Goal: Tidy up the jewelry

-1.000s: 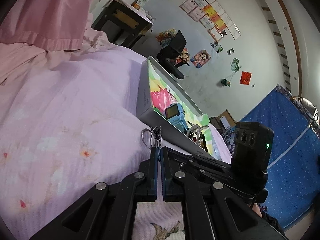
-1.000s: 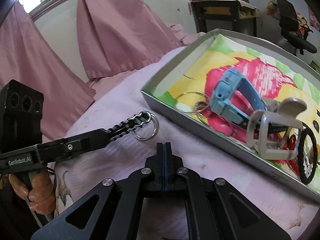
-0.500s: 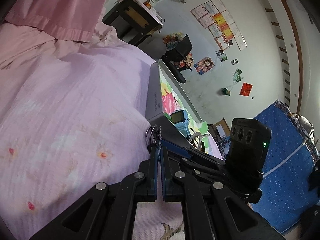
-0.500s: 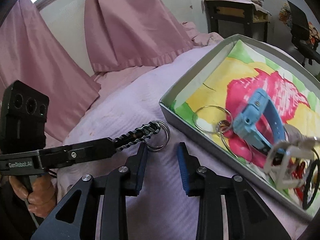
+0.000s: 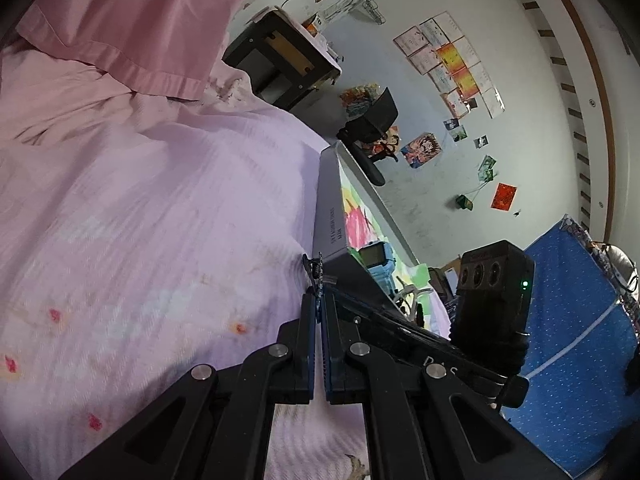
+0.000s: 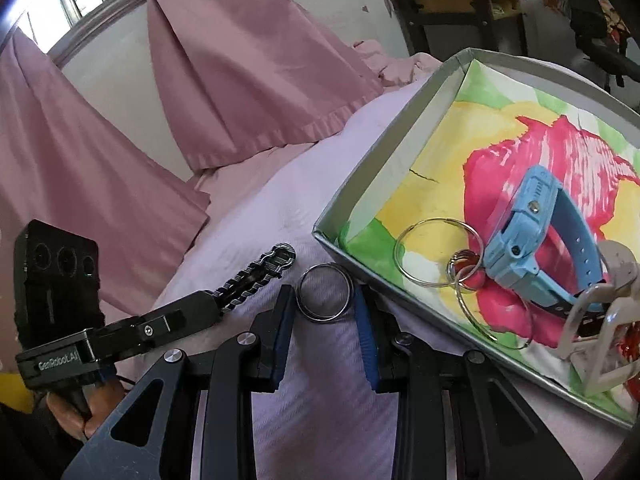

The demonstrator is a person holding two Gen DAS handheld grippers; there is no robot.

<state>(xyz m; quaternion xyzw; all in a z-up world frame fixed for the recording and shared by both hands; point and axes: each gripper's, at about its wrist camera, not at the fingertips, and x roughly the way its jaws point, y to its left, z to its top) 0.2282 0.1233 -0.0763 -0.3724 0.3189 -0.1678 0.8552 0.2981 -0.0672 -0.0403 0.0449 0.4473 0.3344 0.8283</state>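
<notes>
A steel key ring sits upright between the blue pads of my right gripper, its rim against both pads. Just to its upper left is the looped end of a black-and-white braided strap. I cannot tell whether ring and strap are still linked. My left gripper is shut on the strap's other end. In the left wrist view the strap shows edge-on beyond the left gripper. The grey tray with a flowered lining lies to the right and holds a blue watch.
The tray also holds thin wire rings and a white plastic frame. Everything rests on a lilac bedspread, with pink pillows behind. A dark desk stands by the wall. A hand grips the left gripper's handle.
My right gripper's jaws went from shut to apart and moved forward around the ring. The ring now sits away from the strap's loop and no longer shows in the left wrist view.
</notes>
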